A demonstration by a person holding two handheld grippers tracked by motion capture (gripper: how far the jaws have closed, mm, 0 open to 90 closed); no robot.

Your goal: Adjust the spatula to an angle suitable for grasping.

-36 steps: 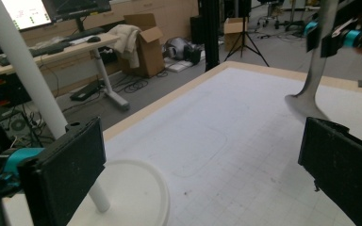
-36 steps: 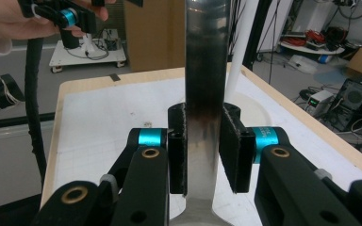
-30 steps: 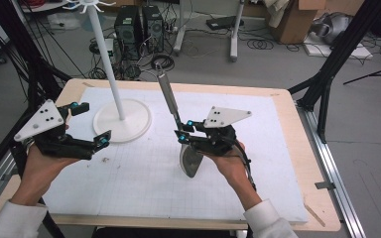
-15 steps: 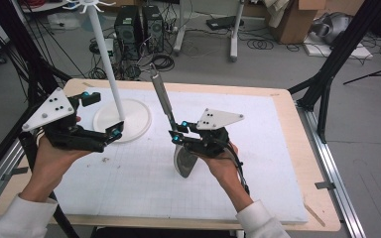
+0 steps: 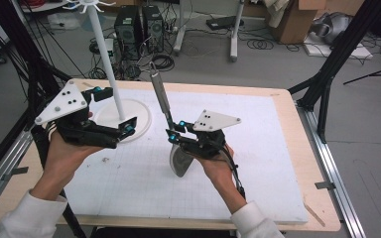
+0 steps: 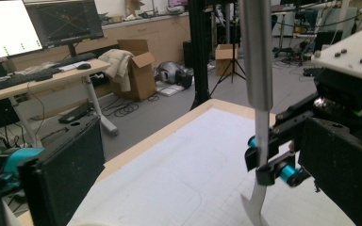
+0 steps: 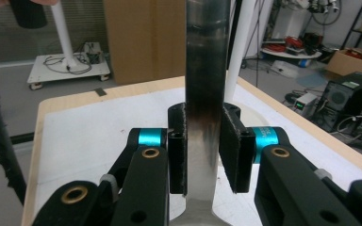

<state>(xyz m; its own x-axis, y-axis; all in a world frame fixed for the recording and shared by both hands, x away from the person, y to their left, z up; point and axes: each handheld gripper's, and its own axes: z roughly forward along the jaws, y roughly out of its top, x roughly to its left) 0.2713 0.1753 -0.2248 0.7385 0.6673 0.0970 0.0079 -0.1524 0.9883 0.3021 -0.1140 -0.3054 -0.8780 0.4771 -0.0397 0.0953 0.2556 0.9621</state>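
Since the earlier frame, left gripper [image 5: 113, 110], jaws apart, had risen toward the white stand [image 5: 110, 69], whose base [image 5: 140, 115] lay beneath it. Right gripper [image 5: 174, 133] clamped the upright metal spatula [image 5: 161, 96], blade below, on the table [image 5: 278, 129].

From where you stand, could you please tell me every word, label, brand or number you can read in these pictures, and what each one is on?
No text can be read in any of the views.
The monitors in the left gripper view show graphics too blurred to read.
The spatula held by the right gripper, the left gripper, the white stand and the cardboard boxes show no legible marking.
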